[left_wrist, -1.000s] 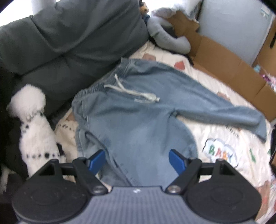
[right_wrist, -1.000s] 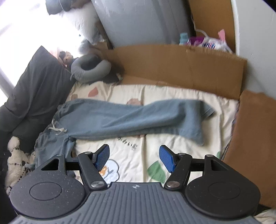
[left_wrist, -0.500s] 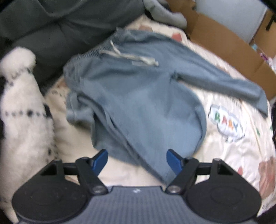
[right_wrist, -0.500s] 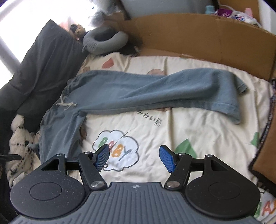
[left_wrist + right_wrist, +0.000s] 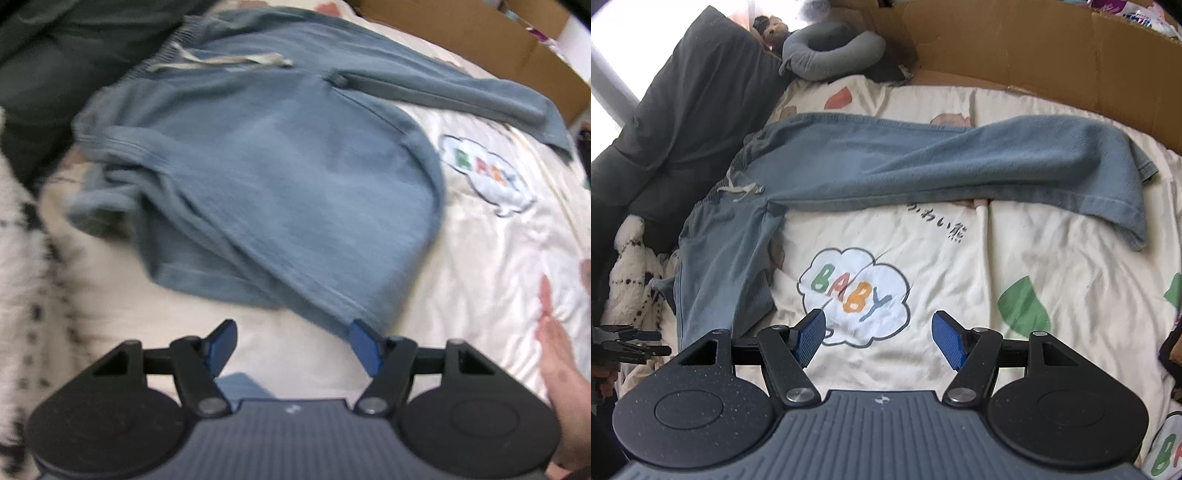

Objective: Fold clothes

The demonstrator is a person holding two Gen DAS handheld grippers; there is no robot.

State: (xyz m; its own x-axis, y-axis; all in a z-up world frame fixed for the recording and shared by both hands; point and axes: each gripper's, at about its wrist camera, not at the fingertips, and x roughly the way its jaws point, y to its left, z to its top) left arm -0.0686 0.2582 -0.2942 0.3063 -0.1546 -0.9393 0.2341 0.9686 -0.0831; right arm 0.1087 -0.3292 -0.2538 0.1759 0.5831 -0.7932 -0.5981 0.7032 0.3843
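Light blue drawstring trousers [image 5: 280, 158] lie on the cream printed bedsheet [image 5: 480, 236]. One leg is bunched toward me and the other leg [image 5: 979, 166] stretches out to the right. My left gripper [image 5: 291, 338] points steeply down at the near leg's hem. Its jaws are closing, with bare sheet between them and the right fingertip [image 5: 364, 341] at the hem's edge, not pinching it. My right gripper [image 5: 879, 328] is open over the "BABY" cloud print [image 5: 853, 291], short of the trousers. The left gripper [image 5: 635, 341] also shows at the left edge of the right wrist view.
A dark grey cushion [image 5: 687, 110] and a grey neck pillow [image 5: 831, 51] lie beyond the waistband. A white fluffy toy with black dots [image 5: 631, 269] sits left of the trousers. Cardboard walls [image 5: 1034, 48] line the far side. A hand [image 5: 557, 354] shows at the right.
The left gripper has sunk close to the near trouser leg, and its jaws have narrowed slightly. The right gripper has dropped and moved over the sheet to the cloud print, jaws unchanged.
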